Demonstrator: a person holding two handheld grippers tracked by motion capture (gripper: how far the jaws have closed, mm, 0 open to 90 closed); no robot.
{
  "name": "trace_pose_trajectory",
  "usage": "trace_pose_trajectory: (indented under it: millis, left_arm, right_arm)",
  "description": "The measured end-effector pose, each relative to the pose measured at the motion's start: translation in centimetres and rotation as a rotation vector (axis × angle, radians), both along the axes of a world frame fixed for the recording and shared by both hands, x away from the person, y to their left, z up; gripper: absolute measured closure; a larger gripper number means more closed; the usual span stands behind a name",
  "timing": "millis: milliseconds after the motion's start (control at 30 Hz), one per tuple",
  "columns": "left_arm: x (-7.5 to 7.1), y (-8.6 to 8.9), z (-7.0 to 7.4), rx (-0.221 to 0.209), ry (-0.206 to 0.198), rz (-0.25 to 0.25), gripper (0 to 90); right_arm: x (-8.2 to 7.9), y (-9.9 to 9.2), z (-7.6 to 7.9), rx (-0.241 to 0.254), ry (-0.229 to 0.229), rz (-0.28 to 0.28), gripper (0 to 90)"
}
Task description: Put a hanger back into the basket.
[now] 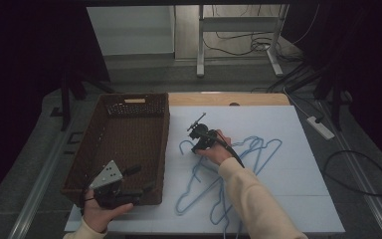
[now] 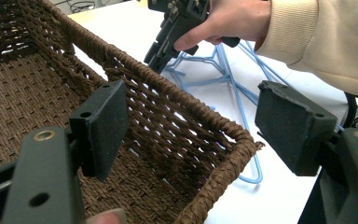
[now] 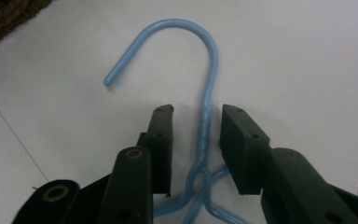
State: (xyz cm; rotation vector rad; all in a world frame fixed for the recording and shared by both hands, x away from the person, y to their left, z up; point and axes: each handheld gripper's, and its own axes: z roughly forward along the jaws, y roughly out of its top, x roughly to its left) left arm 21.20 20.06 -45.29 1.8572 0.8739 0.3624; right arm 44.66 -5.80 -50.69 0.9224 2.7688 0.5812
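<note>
Several light-blue wire hangers (image 1: 229, 169) lie overlapping on the white board (image 1: 288, 184). My right gripper (image 3: 196, 140) points down over the leftmost hanger (image 3: 209, 70). Its jaws stand on either side of the twisted neck below the hook, with a gap on each side, so the pads are not pressing. In the high view that gripper (image 1: 196, 144) sits just right of the basket. My left gripper (image 2: 191, 121) is open at the near right corner of the brown wicker basket (image 2: 182, 107), one jaw inside the rim and one outside, holding nothing. In the high view the left gripper (image 1: 142, 180) rests at the basket's front edge.
The basket (image 1: 165, 144) holds nothing that I can see and takes up the left of the table. A wooden strip (image 1: 229, 98) runs along the far edge. Cables and a power strip (image 1: 321, 127) lie on the floor at the right.
</note>
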Motion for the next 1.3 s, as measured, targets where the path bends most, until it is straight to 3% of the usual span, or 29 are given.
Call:
trace_pose_trajectory:
  millis: [267, 533, 700, 833, 1033, 1300]
  left_arm:
    - [0.0, 0.0, 0.0, 0.0, 0.001, -0.001, 25.8]
    - [0.0, 0.0, 0.0, 0.001, 0.0, -0.002, 25.8]
    - [0.0, 0.1, 0.1, 0.0, 0.0, -0.002, 25.8]
    - [0.0, 0.0, 0.1, -0.002, -0.002, -0.002, 25.9]
    - [-0.1, -0.2, 0.2, 0.0, -0.004, -0.006, 25.9]
    - [-0.2, -0.5, 0.3, 0.005, -0.003, -0.01, 25.9]
  right_arm:
    - [-0.2, 0.4, 0.1, 0.0, 0.017, -0.033, 84.4]
    - [-0.4, 0.3, 0.1, 0.005, 0.011, -0.061, 85.9]
    - [-0.7, 0.1, 0.9, 0.031, -0.023, -0.067, 86.1]
    - [-1.1, -0.5, 1.9, 0.071, -0.055, -0.072, 86.3]
    - [-2.1, -2.3, 3.6, 0.172, -0.104, -0.082, 86.2]
    - [-3.4, -4.5, 4.9, 0.247, -0.147, -0.083, 86.2]
